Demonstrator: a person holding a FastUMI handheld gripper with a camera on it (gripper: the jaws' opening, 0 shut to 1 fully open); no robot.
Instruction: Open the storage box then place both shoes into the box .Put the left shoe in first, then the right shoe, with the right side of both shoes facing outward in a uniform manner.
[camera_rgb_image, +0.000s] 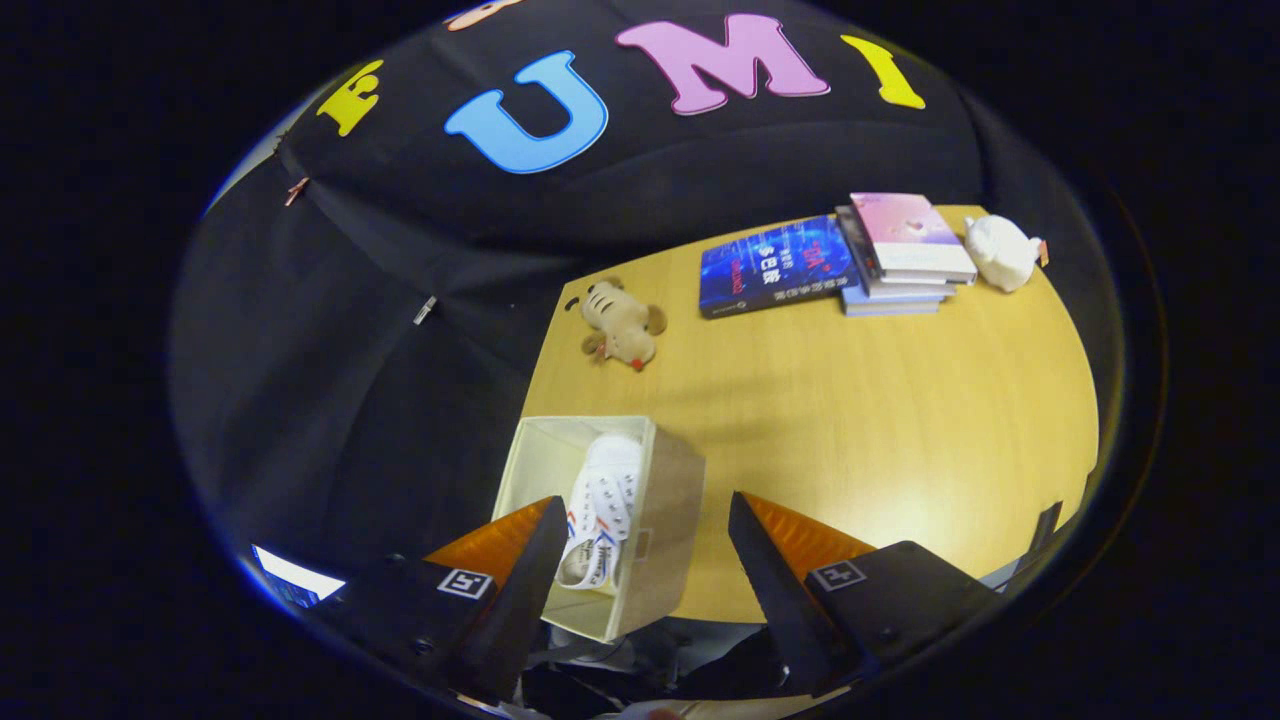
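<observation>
Box (600, 520) is already open at the near corner of the wooden surface (900, 440), and there's white footwear inside it (605, 500) (could be one shoe or both, I honestly can't tell from this angle). No other shoe lies out on the surface, so my guess is we're at least halfway, maybe done. Claw (640, 560) hangs above the box with its fingers spread wide, holding nothing and touching nothing.

This is a test booth, not a real home — black cloth (400, 330) hangs all around a wooden table (900, 420). A few home things sit on it: books (900, 250) and a stuffed toy (620, 322).
</observation>
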